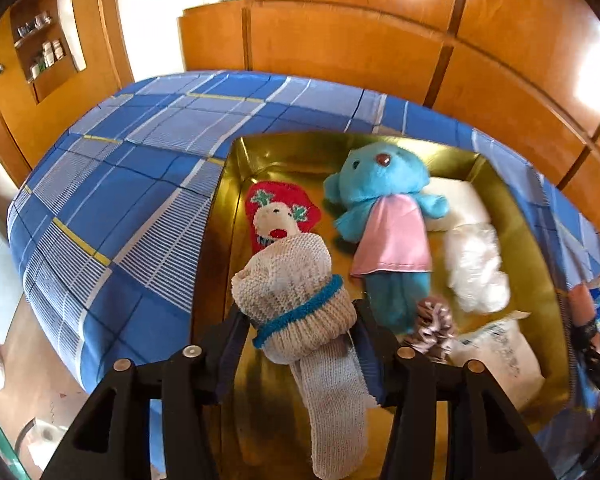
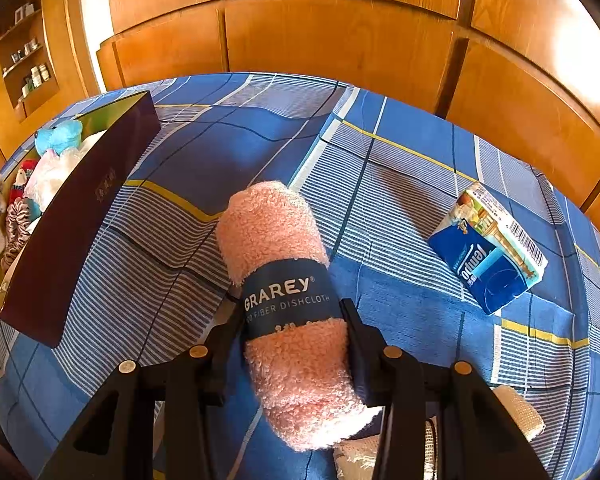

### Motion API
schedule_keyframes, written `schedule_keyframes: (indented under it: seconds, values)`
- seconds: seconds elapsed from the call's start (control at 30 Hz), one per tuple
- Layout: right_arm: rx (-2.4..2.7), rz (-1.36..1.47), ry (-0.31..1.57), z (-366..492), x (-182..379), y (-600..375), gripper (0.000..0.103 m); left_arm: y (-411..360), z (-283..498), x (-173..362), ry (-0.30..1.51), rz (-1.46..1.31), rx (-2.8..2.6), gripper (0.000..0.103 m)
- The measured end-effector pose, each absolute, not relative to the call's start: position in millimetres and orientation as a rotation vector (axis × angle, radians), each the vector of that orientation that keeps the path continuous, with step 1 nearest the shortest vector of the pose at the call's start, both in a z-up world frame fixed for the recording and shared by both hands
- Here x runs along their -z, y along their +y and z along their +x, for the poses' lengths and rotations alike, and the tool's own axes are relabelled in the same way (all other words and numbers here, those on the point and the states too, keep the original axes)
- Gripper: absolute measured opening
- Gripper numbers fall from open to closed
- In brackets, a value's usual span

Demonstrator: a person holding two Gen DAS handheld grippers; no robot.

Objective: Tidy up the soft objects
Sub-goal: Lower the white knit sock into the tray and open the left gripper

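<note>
1. Covering pretty much everything is the blue plaid sheet (image 2: 400,184) on the bed, with orange wooden cabinet doors (image 2: 340,36) right behind it.
2. Next biggest is the box (image 1: 528,232), gold inside and dark maroon outside, sitting open on the sheet. In the right wrist view it's off to the left.
3. Inside the box: a blue teddy (image 1: 380,200) in a pink dress lying on its back in the middle, a white pillow-ish thing (image 1: 460,200) by its arm, and a fluffy white bundle (image 1: 476,268) just below that.
4. The left tool (image 1: 300,328) hangs over the near left part of the box with a rolled cream knitted sock (image 1: 296,292) with a blue band between its fingers. The fingers sit right at the roll's sides, and I honestly can't tell if they're pressing it or just beside it.
5. The right tool (image 2: 296,332) is clamped on a rolled pink dishcloth (image 2: 276,232) with a dark blue paper band, held above the sheet, well apart from the box.
6. A blue tissue pack (image 2: 488,252) lies on the sheet to the right of the dishcloth.
7. A red sock (image 1: 280,216) with a white face lies in the box, just past the knitted roll.
8. Smallest: a striped scrunchie (image 1: 432,320) near the teddy's feet.
</note>
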State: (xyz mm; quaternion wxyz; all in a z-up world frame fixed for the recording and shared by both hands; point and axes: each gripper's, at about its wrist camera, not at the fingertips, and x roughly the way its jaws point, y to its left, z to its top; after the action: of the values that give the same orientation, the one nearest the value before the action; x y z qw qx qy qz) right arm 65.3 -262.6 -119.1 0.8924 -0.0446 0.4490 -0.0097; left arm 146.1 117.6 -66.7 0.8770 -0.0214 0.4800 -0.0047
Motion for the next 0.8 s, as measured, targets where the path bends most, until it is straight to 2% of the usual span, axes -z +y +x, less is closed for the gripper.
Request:
schedule_keyframes:
  seconds: [0.17, 0.37, 0.8]
  values:
    - [0.02, -0.096, 0.932, 65, 119, -263, 0.043, 116, 148, 68, 0.972, -0.02, -0.019, 0.062]
    - [0.023, -0.101, 0.931, 66, 119, -262, 0.043, 112, 127, 53, 0.906, -0.007, -0.053, 0.063]
    - [0.041, -0.118, 0.922, 65, 119, -259, 0.043, 84, 50, -26, 0.606, 0.046, -0.104, 0.069]
